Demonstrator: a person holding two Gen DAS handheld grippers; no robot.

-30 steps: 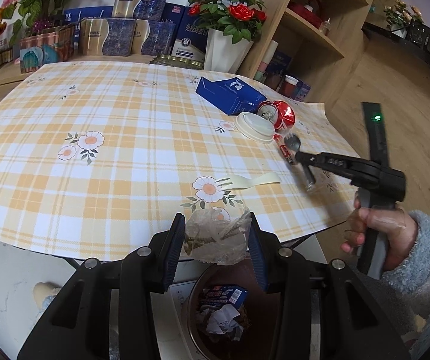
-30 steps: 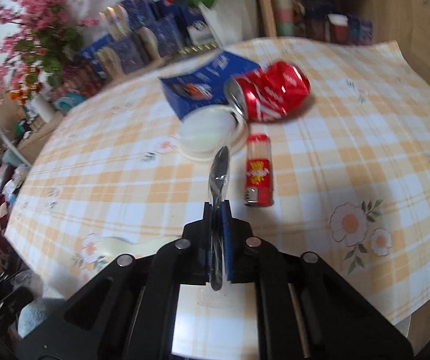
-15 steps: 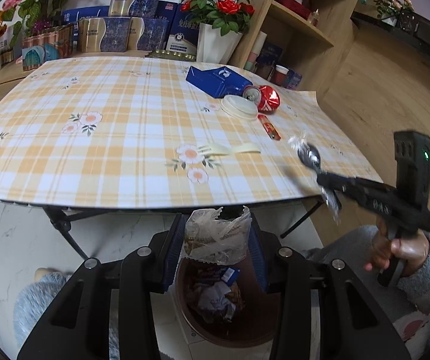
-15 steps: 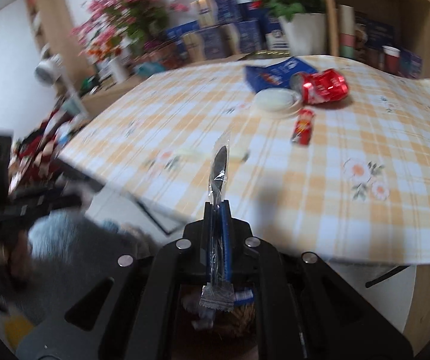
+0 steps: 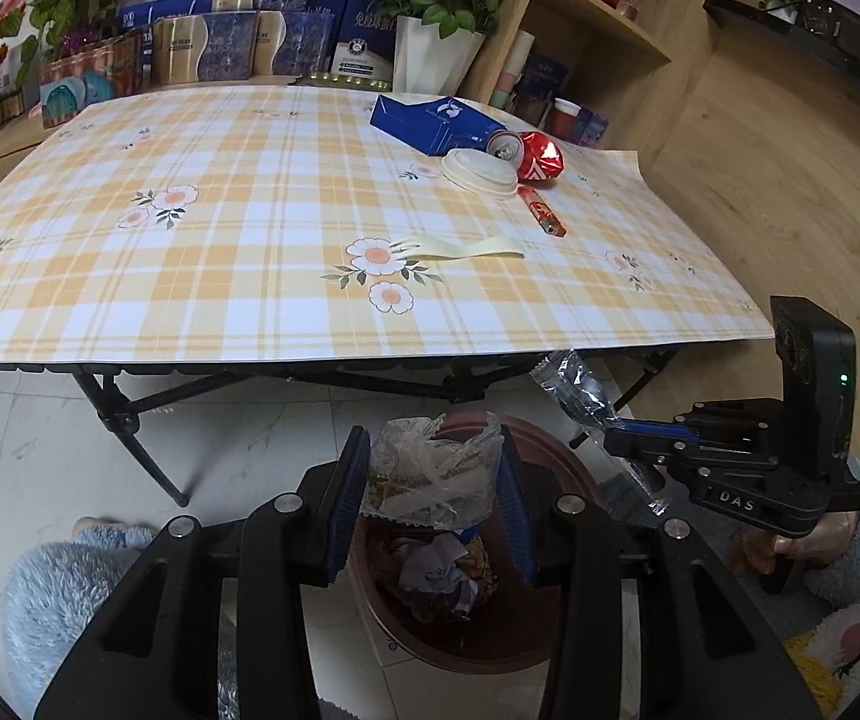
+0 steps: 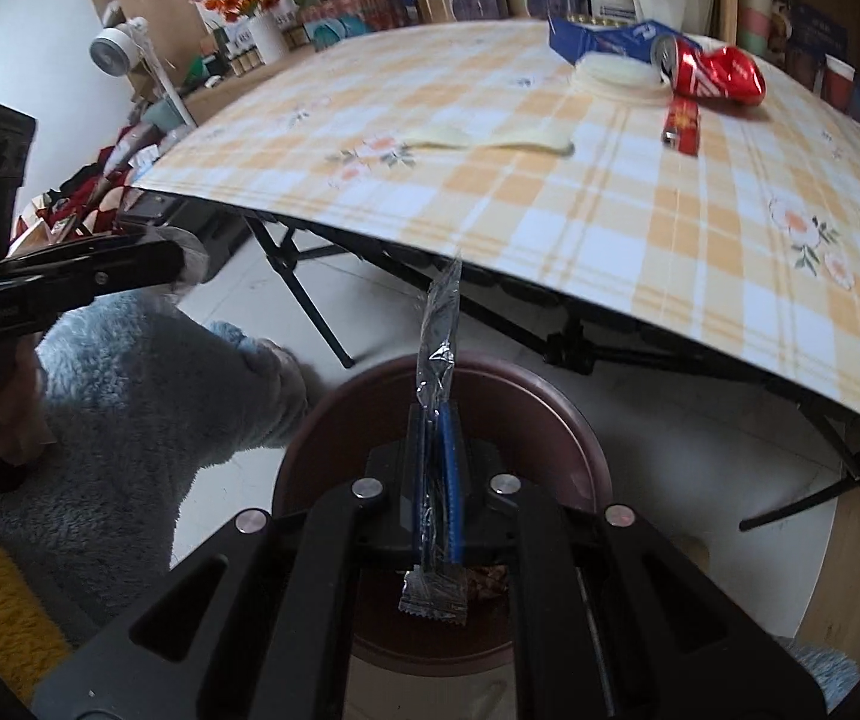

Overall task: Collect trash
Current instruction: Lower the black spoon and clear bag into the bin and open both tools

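My left gripper (image 5: 433,495) is shut on a crumpled clear plastic wrapper (image 5: 430,480), held above a brown round bin (image 5: 568,468) on the floor that holds several bits of rubbish. My right gripper (image 6: 436,450) is shut on a thin silvery foil wrapper (image 6: 441,324), also over the bin (image 6: 370,396); in the left wrist view the same gripper (image 5: 616,438) and wrapper (image 5: 580,387) show at the right. On the table remain a crushed red can (image 5: 535,156), a white lid (image 5: 478,171), a blue box (image 5: 430,120), a small red tube (image 5: 541,211) and a pale plastic fork (image 5: 460,249).
The checked-cloth table (image 5: 220,210) stands on black folding legs (image 5: 130,420) just behind the bin. Flower pots and boxes line its far edge beside a wooden shelf (image 5: 598,30). A person's fluffy blue sleeve (image 6: 148,396) is left of the bin.
Both grippers have come off the table and sunk to the bin below its front edge, each keeping its wrapper. The right gripper has rolled and now hangs over the bin.
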